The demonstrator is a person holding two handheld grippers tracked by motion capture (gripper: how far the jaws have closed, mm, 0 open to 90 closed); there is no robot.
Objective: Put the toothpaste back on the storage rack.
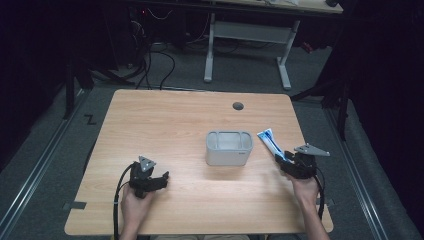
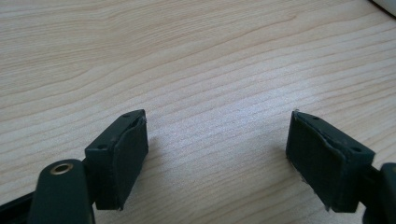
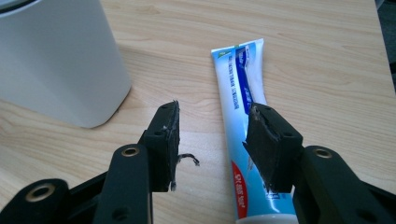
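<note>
Step in hand, as I judge it: the pick-up of the toothpaste tube, probably to go into the bin; grasp not made yet.

- Tabletop [image 1: 165,120]: one, light wood.
- Bin [image 1: 229,148]: one, pale grey, open top, upright, about mid-tabletop, slightly toward the right edge. Looks empty from the high view.
- Toothpaste tube [image 3: 238,79]: one, blue and white with a red end. It lies flat near the right edge, just right of the bin and apart from it.
- Right claw [image 3: 212,109]: jaws apart, about half spread, low over the tube's near end. One jaw sits over the tube, the other stands off it with bare wood between. No clamp.
- Left claw [image 2: 217,121]: jaws wide apart, nothing between them, near the front edge toward the left corner, well apart from the bin.

Next move calls for: centre the right claw so both jaws straddle the tube, close on it, lift, carry it over the bin's rim.

Count: two claws, one bin, one tube.
</note>
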